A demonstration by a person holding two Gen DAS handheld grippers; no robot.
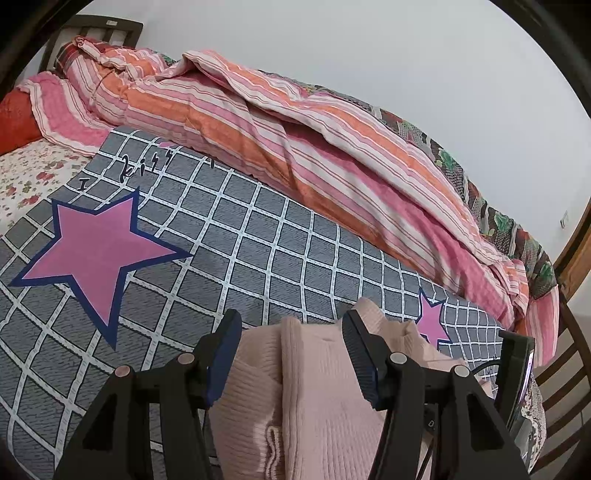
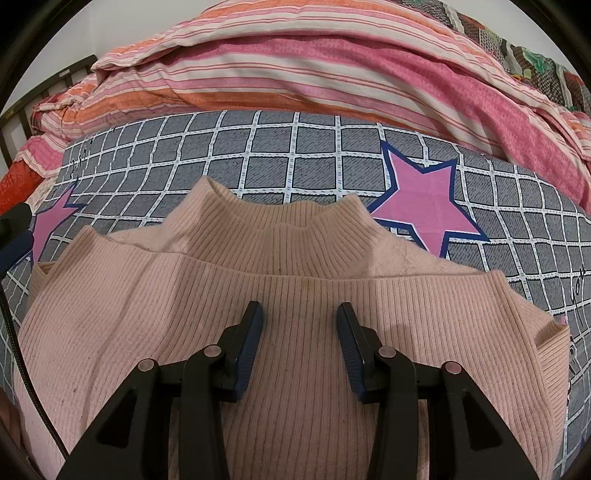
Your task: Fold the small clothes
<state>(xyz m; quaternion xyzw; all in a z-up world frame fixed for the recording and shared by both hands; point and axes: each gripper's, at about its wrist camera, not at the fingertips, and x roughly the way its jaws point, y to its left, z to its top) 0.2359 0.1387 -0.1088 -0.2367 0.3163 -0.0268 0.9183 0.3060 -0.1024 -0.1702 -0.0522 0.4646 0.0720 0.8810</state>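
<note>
A pale pink ribbed sweater [image 2: 295, 369] with a high collar [image 2: 280, 218] lies flat on the grey checked bedspread [image 2: 295, 147], its collar toward the far side. My right gripper [image 2: 299, 308] hovers over the middle of its chest. The jaws are apart, with nothing pinched between the blue pads [image 2: 251, 347]. In the left wrist view the sweater [image 1: 317, 398] shows from its side, with a folded layer on top. My left gripper [image 1: 291, 321] is open over that edge, its fingers on either side of the fabric without pressing it.
A pink and orange striped quilt [image 1: 295, 147] is bunched along the far side of the bed. Large pink stars [image 1: 96, 251] mark the bedspread. A dark headboard [image 1: 110, 33] stands at the back left, a wooden chair [image 1: 569, 376] at the right. A black cable [image 2: 22, 350] hangs at the left.
</note>
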